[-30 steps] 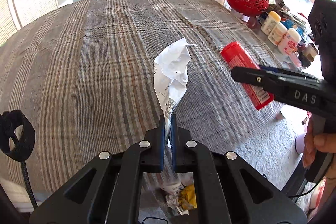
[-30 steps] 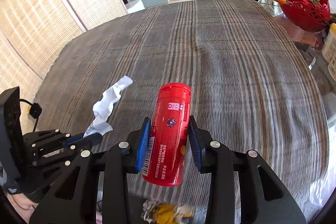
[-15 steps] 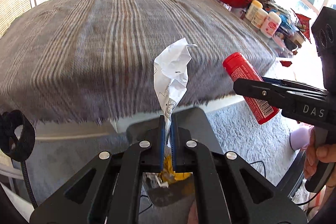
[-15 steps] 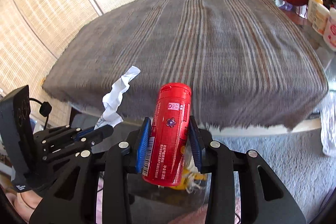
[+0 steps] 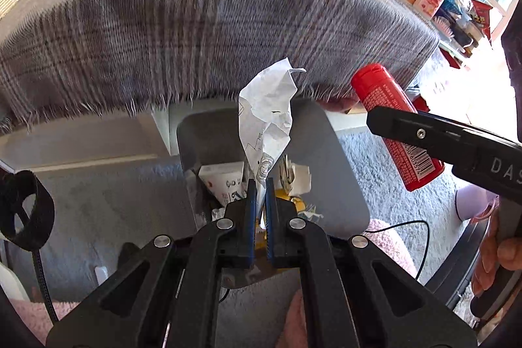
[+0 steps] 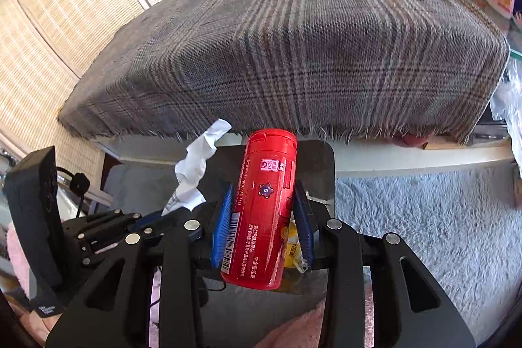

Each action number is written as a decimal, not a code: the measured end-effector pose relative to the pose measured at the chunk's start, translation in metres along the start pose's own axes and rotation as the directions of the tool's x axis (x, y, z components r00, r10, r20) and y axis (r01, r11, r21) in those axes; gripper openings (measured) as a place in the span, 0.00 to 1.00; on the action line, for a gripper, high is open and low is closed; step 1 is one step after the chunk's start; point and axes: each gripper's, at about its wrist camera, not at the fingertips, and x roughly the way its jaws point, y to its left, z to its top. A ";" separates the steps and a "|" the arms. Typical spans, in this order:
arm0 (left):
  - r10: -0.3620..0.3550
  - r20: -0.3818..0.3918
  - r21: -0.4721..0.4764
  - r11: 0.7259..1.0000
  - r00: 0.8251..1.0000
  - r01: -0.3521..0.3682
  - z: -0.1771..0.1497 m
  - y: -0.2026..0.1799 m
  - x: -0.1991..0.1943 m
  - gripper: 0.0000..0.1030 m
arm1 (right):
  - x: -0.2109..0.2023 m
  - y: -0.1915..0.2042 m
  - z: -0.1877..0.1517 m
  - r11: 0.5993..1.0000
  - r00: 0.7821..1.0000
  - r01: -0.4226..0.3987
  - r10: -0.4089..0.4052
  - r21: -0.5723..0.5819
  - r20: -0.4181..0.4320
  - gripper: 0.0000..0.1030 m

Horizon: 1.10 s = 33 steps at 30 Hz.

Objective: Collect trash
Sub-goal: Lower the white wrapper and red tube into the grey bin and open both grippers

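Crumpled paper (image 5: pixel 266 113), glossy plastic bottle (image 6: pixel 264 207), woven cloth (image 6: pixel 293 54)

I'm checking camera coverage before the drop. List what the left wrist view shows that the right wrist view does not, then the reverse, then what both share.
Left wrist only: the trash inside the grey bin, including a white carton, plus the person's hand on the right gripper's handle.

Right wrist only: the woven blinds and the red container's label face.

Both: crumpled paper in the left gripper, red container in the right gripper, plaid cloth.
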 end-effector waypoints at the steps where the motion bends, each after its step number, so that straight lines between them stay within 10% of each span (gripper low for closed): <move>1: 0.004 -0.006 0.007 1.000 1.000 -0.004 -0.002 -0.001 0.004 0.04 | 0.004 -0.001 -0.003 1.000 1.000 -0.017 0.017 0.007 0.004 0.36; 21: -0.021 -0.052 -0.024 1.000 0.998 0.020 -0.002 0.004 0.031 0.07 | 0.031 -0.007 -0.013 0.998 1.000 0.004 -0.002 0.067 -0.027 0.38; 33: 0.038 -0.019 -0.048 0.998 0.999 -0.038 0.003 0.010 0.026 0.78 | 0.026 -0.017 -0.011 0.992 0.999 0.049 -0.050 0.114 0.002 0.86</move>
